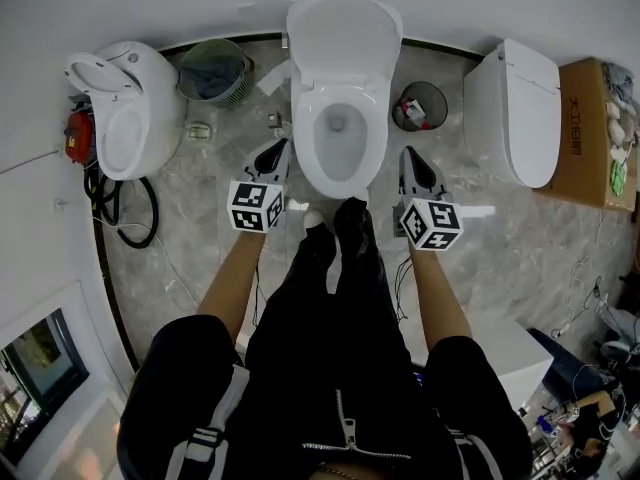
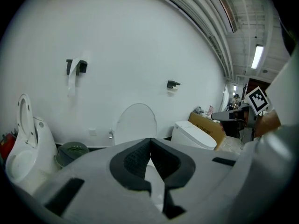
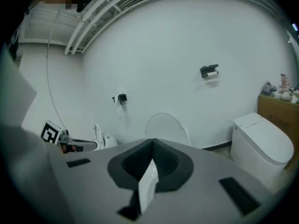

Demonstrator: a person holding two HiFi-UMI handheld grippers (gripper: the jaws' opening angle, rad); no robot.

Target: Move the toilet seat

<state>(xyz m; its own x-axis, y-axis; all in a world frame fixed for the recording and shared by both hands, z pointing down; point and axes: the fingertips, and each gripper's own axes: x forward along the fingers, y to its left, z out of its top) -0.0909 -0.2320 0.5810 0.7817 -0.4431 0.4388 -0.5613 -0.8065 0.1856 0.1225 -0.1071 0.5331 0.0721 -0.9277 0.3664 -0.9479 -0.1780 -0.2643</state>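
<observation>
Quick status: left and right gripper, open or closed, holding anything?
Left gripper: closed, holding nothing, beside the white ceramic toilet.
Right gripper: closed, holding nothing, on the toilet's other side.

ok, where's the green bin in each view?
Head view: green bin at upper left, just left of the middle toilet's raised lid.
Left gripper view: low at left, left of that lid.
Right gripper view: not in it.
Shared landmark: the raised lid, which also shows in the right gripper view.
</observation>
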